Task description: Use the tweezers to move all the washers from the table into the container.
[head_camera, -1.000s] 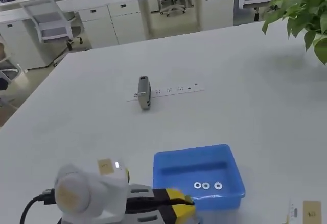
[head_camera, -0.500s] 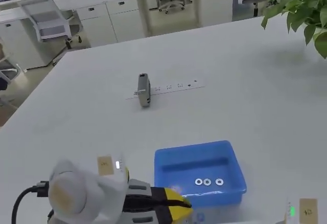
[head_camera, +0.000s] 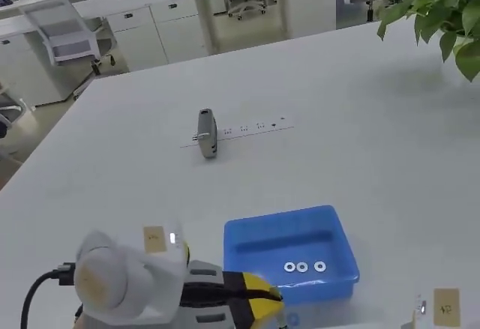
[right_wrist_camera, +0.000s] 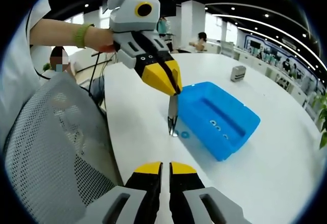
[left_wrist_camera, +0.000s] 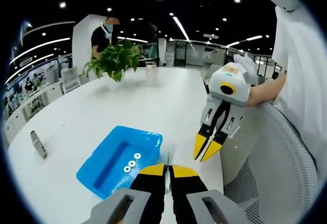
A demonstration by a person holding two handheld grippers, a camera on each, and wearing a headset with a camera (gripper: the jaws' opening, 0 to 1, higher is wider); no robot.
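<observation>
Open-plan office behind, desks and chairs in rows. The white worktop (head_camera: pixel 360 134) carries a power strip (head_camera: pixel 247 129) with a grey plug block (head_camera: pixel 206 133) at one end, well apart from the work. A plant (head_camera: pixel 442 7) overhangs the far right corner.

Left tongs (right_wrist_camera: pixel 175 89): clamped tight on the upper end of the tweezers (right_wrist_camera: pixel 172 113), so the points hang down at the worktop. I judge this hold leaves the tips free to work and in plain sight of the right gripper view. The points sit just outside the near wall of the container (head_camera: pixel 279 245), next to one loose washer (right_wrist_camera: pixel 185 134) lying flat on the worktop. I cannot tell whether the points touch it; too small.

Right tongs (left_wrist_camera: pixel 201 157): jaws pressed together, nothing held, hovering beside the left tongs near the worktop edge. My reading: kept aside so they do not block the tweezers.

Container: a blue, shallow, rectangular tray near the front edge, just beside the left tongs, which makes for a short carry. Inside are three washers (head_camera: pixel 301 267), flat, in a row along the near wall, close together. The rest of its floor is bare.

Judgement: the task is near its end, with one washer seen outside. The next move needs a fine pinch on a thin flat ring. The risk is that it slides away on the smooth surface.
</observation>
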